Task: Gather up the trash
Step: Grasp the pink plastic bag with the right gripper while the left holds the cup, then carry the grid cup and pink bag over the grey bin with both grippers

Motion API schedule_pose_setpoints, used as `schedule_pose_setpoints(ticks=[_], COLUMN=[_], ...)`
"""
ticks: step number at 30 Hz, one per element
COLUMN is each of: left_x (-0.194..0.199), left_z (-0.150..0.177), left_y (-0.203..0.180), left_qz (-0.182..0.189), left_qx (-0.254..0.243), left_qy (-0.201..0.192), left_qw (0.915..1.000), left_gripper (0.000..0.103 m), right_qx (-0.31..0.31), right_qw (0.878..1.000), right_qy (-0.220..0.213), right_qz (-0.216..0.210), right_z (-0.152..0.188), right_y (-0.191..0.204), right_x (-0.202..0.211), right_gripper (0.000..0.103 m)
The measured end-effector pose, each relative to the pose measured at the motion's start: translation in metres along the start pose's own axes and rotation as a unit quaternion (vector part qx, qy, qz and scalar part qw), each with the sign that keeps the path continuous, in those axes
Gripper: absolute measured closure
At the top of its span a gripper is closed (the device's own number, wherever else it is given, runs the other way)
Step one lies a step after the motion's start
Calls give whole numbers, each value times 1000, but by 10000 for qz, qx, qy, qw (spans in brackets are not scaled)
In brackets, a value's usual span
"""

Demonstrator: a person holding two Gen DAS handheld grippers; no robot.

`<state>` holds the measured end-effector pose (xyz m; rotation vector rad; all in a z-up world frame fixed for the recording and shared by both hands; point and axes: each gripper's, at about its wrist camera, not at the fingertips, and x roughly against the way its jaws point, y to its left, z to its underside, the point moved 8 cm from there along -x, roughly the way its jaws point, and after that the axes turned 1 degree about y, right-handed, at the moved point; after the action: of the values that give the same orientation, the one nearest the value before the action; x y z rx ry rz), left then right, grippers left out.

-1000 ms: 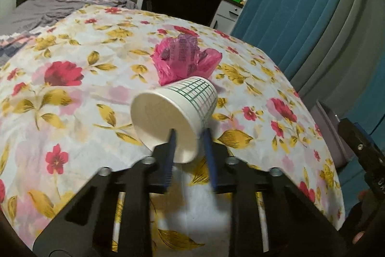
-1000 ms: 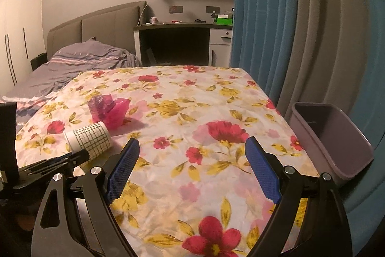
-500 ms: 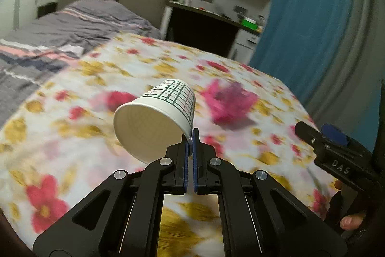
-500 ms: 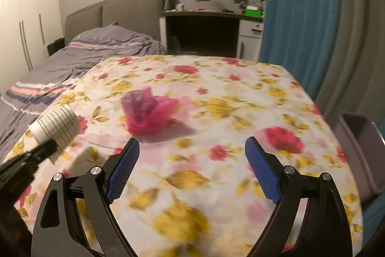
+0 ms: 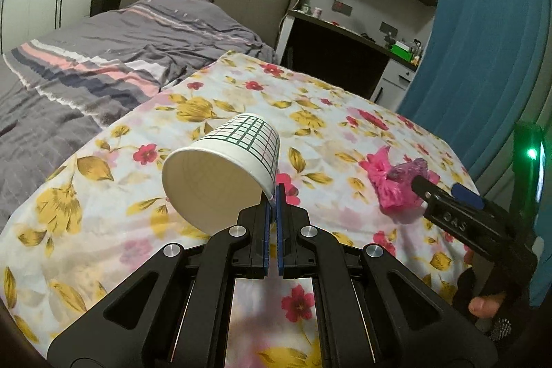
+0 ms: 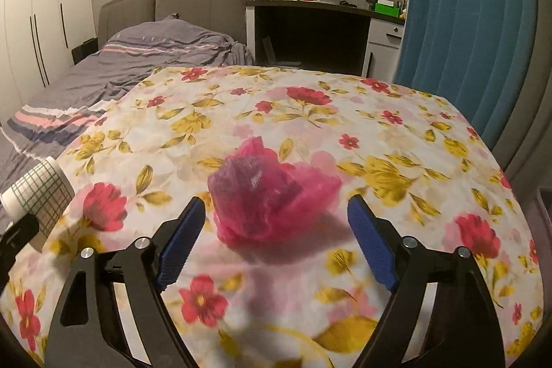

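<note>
My left gripper (image 5: 272, 195) is shut on the rim of a white paper cup (image 5: 224, 171) with a green grid pattern and holds it on its side above the floral tablecloth; the cup also shows at the left edge of the right wrist view (image 6: 38, 195). A crumpled pink plastic bag (image 6: 265, 195) lies on the cloth. My right gripper (image 6: 276, 223) is open, its blue pads either side of the bag and just short of it. In the left wrist view the bag (image 5: 393, 185) lies at the right, partly behind the right gripper.
The table under the floral cloth (image 6: 379, 133) fills both views. A bed with grey striped bedding (image 5: 103, 57) stands to the left. A dark desk (image 6: 317, 30) is at the back and blue curtains (image 6: 465, 23) at the right.
My left gripper closed on the cup's rim and lifted it up and to the left. My right gripper moved left and forward until the pink bag sat between its open fingers.
</note>
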<state>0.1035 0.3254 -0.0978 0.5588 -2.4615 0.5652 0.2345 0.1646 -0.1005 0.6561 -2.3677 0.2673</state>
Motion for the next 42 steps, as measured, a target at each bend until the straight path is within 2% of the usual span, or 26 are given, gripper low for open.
schedule_pose_setpoints(ticks=[2,5,7,9,13,23,29,42], left_x=[-3,-6,-7,-8,-9,8,25,49], left_z=[2,5,5,6,7,7,14,29], left_y=[-1,-4,-5,-6,-7,-17,-30,-64], left_qz=[-4,-8,-13,-15,-16,5,51,277], left_qx=[-28,-89,-125,-146,-182,-260,-380,-608], left_qy=[46,66,71,82,114,-16,-74,-100], left_qw=[10000,9999,9999,9999,9998,9997,9992,9977], left_gripper=[101,101,101,101,101,101,101,101], right_qx=[2,8,81,195,347,353,341,161], right_qw=[10000,9995,9990,9985,9985,9991,9990,9992], right_qy=[89,316,430,490,413,4,-183,-335], right_qz=[-42,-91,-111,-108,-136,-243,-241,-142], right_z=[0,5,10,14,16,21,36,59], right_y=[3,5,7,9,11,-4,-21,-57], right_x=[-10,-24,-30,-33,-25,28,66,112], right_gripper=[28,44,67,79,92,94,94,94])
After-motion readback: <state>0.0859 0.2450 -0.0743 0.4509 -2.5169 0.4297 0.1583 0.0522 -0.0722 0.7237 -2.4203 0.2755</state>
